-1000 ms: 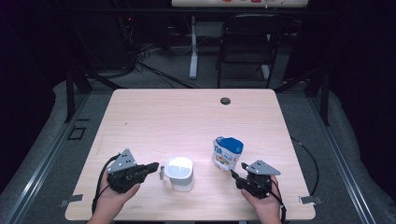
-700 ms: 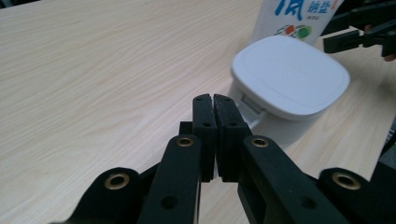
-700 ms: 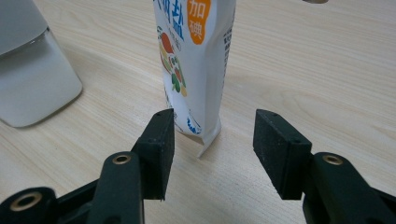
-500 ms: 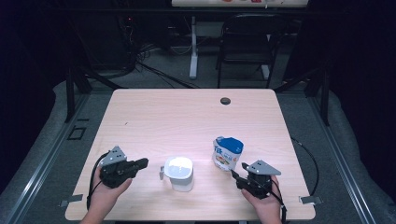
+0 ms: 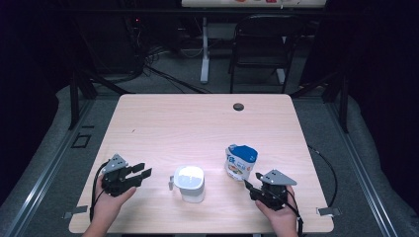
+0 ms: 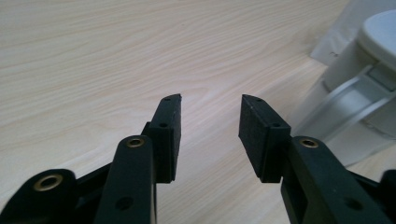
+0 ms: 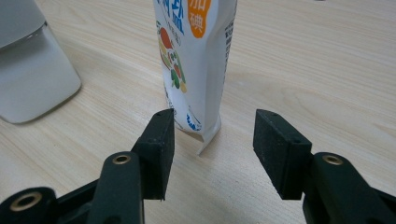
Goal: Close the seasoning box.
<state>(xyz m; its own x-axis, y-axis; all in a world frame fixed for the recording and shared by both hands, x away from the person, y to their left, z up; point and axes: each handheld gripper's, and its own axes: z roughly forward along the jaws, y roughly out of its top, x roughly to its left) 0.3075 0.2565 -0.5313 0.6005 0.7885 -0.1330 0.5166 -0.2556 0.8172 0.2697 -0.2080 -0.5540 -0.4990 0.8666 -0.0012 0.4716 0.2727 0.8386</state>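
Note:
A white lidded jug [image 5: 189,183] with a handle on its left stands near the table's front middle; its side and handle [image 6: 359,93] fill the right of the left gripper view. My left gripper [image 5: 144,173] rests left of the jug, apart from it; its jaws have just been opening and hold nothing [image 6: 210,133]. A blue-and-white pouch [image 5: 240,161] with printed food pictures stands upright right of the jug. My right gripper [image 5: 250,183] sits just in front of the pouch [image 7: 198,60], open, its fingers short of the pouch's bottom corner.
The pale wooden table [image 5: 197,128] has a small dark round cap [image 5: 238,106] near its far edge. A black chair [image 5: 262,49] and cables stand on the floor beyond. Bare wood lies between the jug and the far edge.
My left gripper has drawn back leftward from the jug's handle, sunk toward the table, and opened its jaws. The right gripper, jug and pouch have stayed put.

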